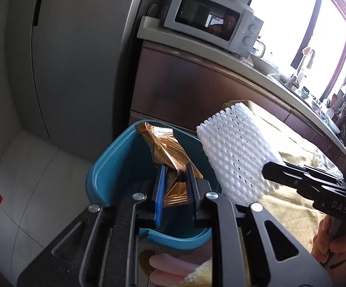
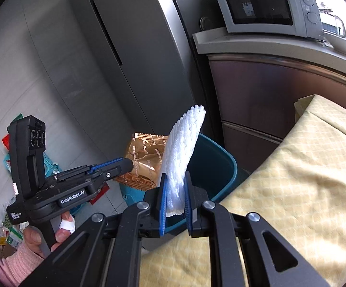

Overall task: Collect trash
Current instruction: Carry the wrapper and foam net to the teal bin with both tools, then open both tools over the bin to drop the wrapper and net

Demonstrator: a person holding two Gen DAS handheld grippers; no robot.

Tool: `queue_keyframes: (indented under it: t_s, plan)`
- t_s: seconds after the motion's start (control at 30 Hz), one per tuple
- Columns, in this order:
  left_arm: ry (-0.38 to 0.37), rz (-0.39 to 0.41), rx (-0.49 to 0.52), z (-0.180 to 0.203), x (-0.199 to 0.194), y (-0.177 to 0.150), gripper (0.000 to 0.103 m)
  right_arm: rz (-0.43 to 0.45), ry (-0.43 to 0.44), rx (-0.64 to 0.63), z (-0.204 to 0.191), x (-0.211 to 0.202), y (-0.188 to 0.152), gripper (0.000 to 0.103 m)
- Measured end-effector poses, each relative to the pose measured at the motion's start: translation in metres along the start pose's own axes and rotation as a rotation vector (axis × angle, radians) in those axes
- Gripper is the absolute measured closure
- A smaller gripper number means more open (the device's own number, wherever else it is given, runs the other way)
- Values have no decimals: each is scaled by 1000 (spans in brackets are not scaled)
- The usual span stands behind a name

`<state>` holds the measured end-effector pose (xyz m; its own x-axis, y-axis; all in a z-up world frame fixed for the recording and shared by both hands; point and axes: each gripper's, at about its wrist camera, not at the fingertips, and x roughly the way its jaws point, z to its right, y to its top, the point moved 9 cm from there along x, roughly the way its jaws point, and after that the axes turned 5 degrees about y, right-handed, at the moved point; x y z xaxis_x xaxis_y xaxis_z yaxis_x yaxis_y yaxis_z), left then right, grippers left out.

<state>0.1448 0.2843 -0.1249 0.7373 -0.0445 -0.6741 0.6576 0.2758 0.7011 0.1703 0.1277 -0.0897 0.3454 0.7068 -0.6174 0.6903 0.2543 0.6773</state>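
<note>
While the left gripper (image 1: 175,191) is clamped on the golden wrapper (image 1: 165,146) directly above the blue bin (image 1: 106,167), the right gripper (image 2: 175,196), closed on the upright white foam net (image 2: 184,143), waits beside the rim, slightly farther.

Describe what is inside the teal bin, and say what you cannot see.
Nothing shows inside the teal bin. The gold wrapper, in the left gripper, hangs over its opening; both views hide the bottom.
</note>
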Motion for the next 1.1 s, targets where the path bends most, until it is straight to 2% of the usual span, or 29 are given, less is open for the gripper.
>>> queue_keyframes:
  t_s: [0.37, 0.47, 0.57, 0.8, 0.97, 1.1]
  plan:
    - [30, -52, -17, -11, 36, -9, 86, -138, -43, 38, 6, 62, -4, 89]
    - [38, -68, -18, -10, 48, -9, 86, -162, -57, 48, 10, 72, -2, 82]
    - [43, -82, -24, -11, 56, -14, 79, -173, -59, 68, 12, 76, -3, 77]
    - [43, -70, -22, -2, 55, -19, 66, -126, -41, 98, 16, 59, -6, 77]
    - [30, 3, 24, 18, 30, -12, 56, -66, -14, 110, 20, 28, -5, 74]
    - [-31, 81, 96, 55, -1, -8, 45, 12, -13, 60, 13, -18, -4, 69]
